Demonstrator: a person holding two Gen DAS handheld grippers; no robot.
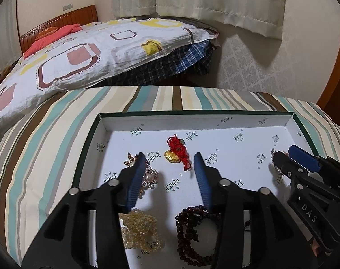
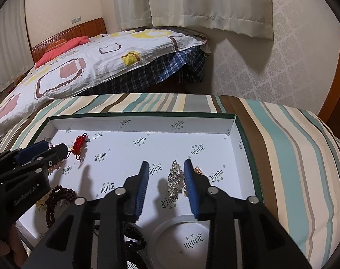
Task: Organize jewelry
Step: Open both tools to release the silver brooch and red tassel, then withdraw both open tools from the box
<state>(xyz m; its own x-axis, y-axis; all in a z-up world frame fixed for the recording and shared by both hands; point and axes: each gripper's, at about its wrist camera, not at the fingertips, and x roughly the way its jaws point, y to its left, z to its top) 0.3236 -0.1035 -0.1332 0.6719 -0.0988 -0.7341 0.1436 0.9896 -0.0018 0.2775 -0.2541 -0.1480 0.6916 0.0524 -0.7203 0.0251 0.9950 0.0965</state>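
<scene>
Two grippers, left gripper (image 1: 170, 161) and right gripper (image 2: 164, 167), both spread, empty, over the box (image 1: 192, 116).

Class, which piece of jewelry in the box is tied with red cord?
The gold ingot-shaped charm near the box's far wall; the pearl and dark bead strands have no cord.

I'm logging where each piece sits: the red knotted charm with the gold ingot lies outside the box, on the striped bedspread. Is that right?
Not quite. The red knotted charm with the gold ingot lies inside the box, on its white printed floor, not on the striped bedspread. The left wrist view shows it.
</scene>
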